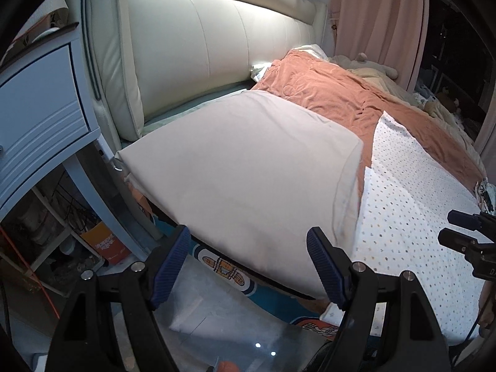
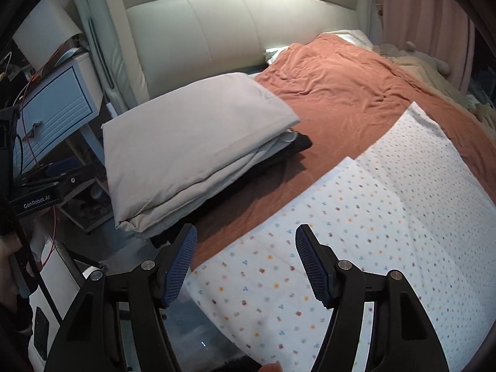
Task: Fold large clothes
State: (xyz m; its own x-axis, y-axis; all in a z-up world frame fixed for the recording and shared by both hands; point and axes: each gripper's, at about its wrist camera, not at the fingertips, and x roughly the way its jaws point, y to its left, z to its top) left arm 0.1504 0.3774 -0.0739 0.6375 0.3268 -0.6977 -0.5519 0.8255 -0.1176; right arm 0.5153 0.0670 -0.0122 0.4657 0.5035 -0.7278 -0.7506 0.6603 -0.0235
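A white cloth with small coloured dots [image 2: 356, 217] lies spread flat on the bed, over an orange-brown sheet [image 2: 356, 93]; it also shows in the left wrist view [image 1: 412, 204]. A folded beige cloth [image 2: 192, 142] sits on a dark folded garment [image 2: 291, 148] at the bed's left edge, and fills the middle of the left wrist view [image 1: 248, 167]. My left gripper [image 1: 248, 263] is open and empty, just off the near edge of the beige pile. My right gripper [image 2: 246, 263] is open and empty above the dotted cloth's near left corner.
A cream padded headboard [image 1: 217, 37] stands behind the bed. A white nightstand with a drawer [image 1: 40, 105] is to the left, with clutter beneath. A pink curtain [image 1: 381, 15] hangs at the far right. Beige bedding [image 2: 434, 68] lies at the far side.
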